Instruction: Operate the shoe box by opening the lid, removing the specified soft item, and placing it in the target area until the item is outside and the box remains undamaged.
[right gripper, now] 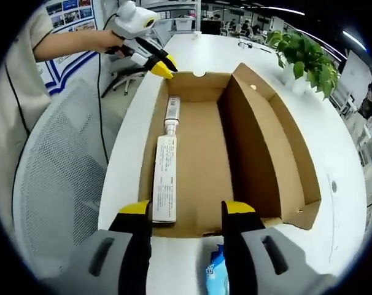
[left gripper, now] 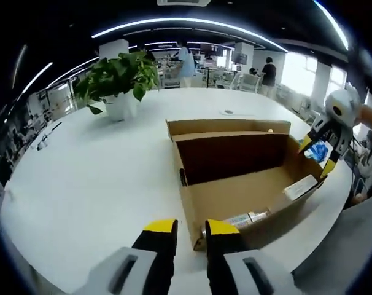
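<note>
One open shoe box (right gripper: 204, 153) on one white table (left gripper: 100, 178), holding one long carton (right gripper: 164, 178) and one tube (right gripper: 172, 110) at 9 o'clock. Left gripper (left gripper: 191, 228): jaws apart, empty. Right gripper (right gripper: 187, 212): jaws apart; one blue soft item (right gripper: 215, 273) beneath, outside box. One potted plant (left gripper: 120, 80) at 11 o'clock.

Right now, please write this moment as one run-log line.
shoe box: lid open | inside: white carton, tube | blue packet: outside box, by right gripper | left gripper: open, at box corner
</note>
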`<state>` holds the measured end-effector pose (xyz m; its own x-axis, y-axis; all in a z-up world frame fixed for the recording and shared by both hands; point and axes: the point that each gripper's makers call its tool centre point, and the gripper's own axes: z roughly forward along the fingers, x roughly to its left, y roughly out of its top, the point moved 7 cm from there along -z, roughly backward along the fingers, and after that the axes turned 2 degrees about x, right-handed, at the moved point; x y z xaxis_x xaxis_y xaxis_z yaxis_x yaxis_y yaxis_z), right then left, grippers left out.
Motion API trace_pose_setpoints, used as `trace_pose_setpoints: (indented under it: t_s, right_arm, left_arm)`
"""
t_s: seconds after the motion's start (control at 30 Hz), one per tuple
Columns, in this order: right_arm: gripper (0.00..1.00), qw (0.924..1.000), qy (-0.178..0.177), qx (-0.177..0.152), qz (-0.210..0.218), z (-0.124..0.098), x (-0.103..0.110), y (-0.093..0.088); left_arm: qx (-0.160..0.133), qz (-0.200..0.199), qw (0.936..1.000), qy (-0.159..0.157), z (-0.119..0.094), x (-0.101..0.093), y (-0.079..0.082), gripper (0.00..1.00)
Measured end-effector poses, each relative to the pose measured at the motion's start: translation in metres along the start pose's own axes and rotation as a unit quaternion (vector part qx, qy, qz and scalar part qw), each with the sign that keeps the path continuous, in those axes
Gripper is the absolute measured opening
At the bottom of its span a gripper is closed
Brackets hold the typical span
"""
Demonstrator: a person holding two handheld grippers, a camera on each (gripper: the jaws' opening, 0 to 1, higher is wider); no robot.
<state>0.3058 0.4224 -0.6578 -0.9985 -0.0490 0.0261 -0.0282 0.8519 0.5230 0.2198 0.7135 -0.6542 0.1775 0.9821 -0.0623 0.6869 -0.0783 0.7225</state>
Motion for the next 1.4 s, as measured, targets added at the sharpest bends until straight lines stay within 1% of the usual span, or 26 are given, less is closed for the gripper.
trace_pose_setpoints:
  t_s: [0.13,0.27,0.37,0.53,0.63,0.77,0.83,0.97,1.1,1.2,1.27,1.3,1.33,1.4]
  right_arm:
    - [0.42,0.9999,0.011,0.012,0.001,0.008,-0.001,-0.001]
    - [0.42,0.9996,0.025,0.013,0.010,0.014,0.000,0.000]
    - [0.41,0.9994,0.031,0.012,0.013,0.017,0.002,0.002]
    - [0.40,0.9992,0.035,0.005,0.021,0.019,0.002,0.005]
    - [0.40,0.9996,0.026,0.008,0.011,0.018,0.001,0.007]
    - [0.38,0.9998,0.017,0.012,0.004,0.016,0.000,0.007]
    - [0.40,0.9996,0.023,0.006,0.014,0.014,0.000,0.008]
    - [0.40,0.9994,0.028,0.002,0.018,0.018,0.003,0.010]
    - [0.34,0.9993,0.031,0.008,0.022,0.027,0.005,0.011]
    - [0.26,0.9990,0.038,0.015,0.019,0.031,0.009,0.010]
    - [0.18,0.9987,0.043,0.024,0.016,0.032,0.013,0.009]
    - [0.17,0.9983,0.050,0.028,0.013,0.033,0.017,0.008]
    - [0.16,0.9988,0.042,0.024,0.003,0.032,0.016,0.009]
    - [0.16,0.9990,0.035,0.027,0.009,0.031,0.015,0.008]
  left_arm:
    - [-0.008,-0.005,0.9999,-0.006,0.002,-0.001,0.000,0.12]
    - [-0.012,-0.007,0.9998,-0.013,0.003,-0.004,-0.001,0.06]
    - [-0.014,-0.004,0.9999,-0.009,0.003,-0.004,-0.001,0.06]
    - [-0.018,-0.013,0.9997,-0.008,0.003,-0.004,-0.002,0.06]
    - [-0.018,-0.011,0.9998,-0.007,0.003,-0.004,-0.002,0.06]
    - [-0.017,-0.011,0.9998,-0.006,0.003,-0.004,-0.001,0.06]
    - [-0.018,-0.012,0.9998,-0.006,0.004,-0.004,-0.002,0.06]
    - [-0.019,-0.015,0.9997,-0.005,0.004,-0.004,-0.002,0.06]
    - [-0.020,-0.016,0.9996,-0.006,0.004,-0.004,-0.002,0.06]
    - [-0.019,-0.015,0.9997,-0.006,0.004,-0.004,-0.001,0.06]
    - [-0.018,-0.013,0.9997,-0.005,0.004,-0.004,-0.001,0.06]
    - [-0.018,-0.013,0.9997,-0.005,0.004,-0.004,-0.001,0.06]
    - [-0.017,-0.012,0.9998,-0.004,0.004,-0.004,-0.001,0.06]
    - [-0.017,-0.012,0.9998,-0.003,0.004,-0.004,-0.001,0.06]
